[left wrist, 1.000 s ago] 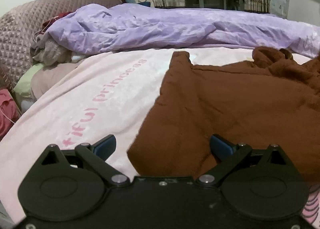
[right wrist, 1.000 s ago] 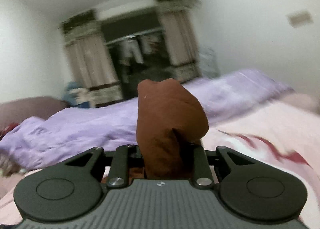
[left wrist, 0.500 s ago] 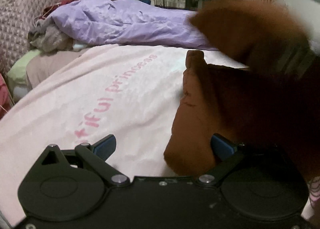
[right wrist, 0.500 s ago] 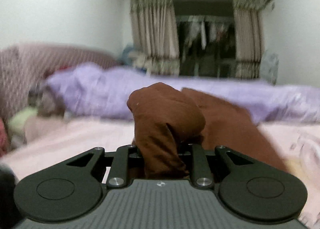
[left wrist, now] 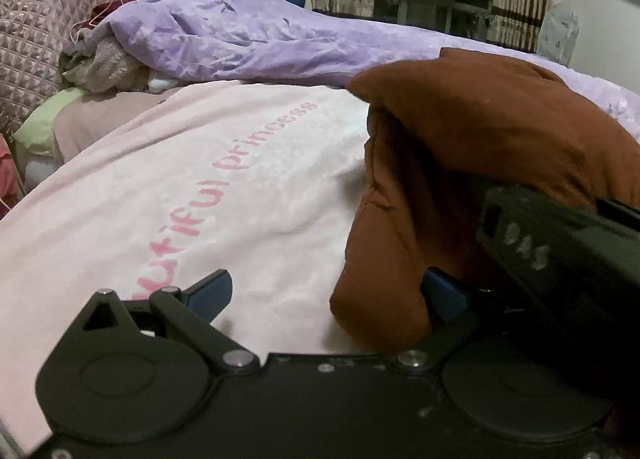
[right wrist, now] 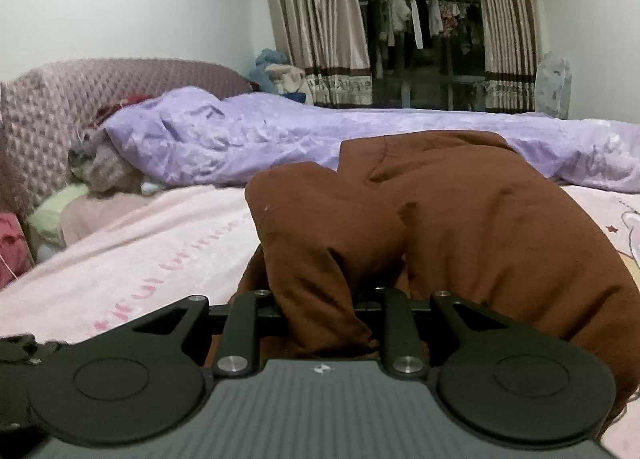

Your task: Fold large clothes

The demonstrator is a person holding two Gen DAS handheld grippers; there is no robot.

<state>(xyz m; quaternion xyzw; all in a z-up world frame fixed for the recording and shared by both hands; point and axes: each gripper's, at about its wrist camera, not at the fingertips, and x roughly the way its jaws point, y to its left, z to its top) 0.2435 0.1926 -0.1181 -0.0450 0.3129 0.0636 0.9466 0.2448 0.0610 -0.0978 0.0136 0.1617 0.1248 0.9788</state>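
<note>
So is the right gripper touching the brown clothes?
Touching. The right wrist view shows the right gripper shut on a bunched fold of the brown garment.

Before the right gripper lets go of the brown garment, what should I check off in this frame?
1. Right gripper shut on the brown garment: ok, cloth bunched between its fingers.
2. Left gripper open and free of cloth: ok, though the garment's folded edge lies against its right finger.
3. Carried part lies over the rest of the garment: ok, doubled over.
4. Fold edges line up: cannot tell, far side hidden.
5. Garment lies on the pink blanket, apart from the purple quilt: ok.
</note>
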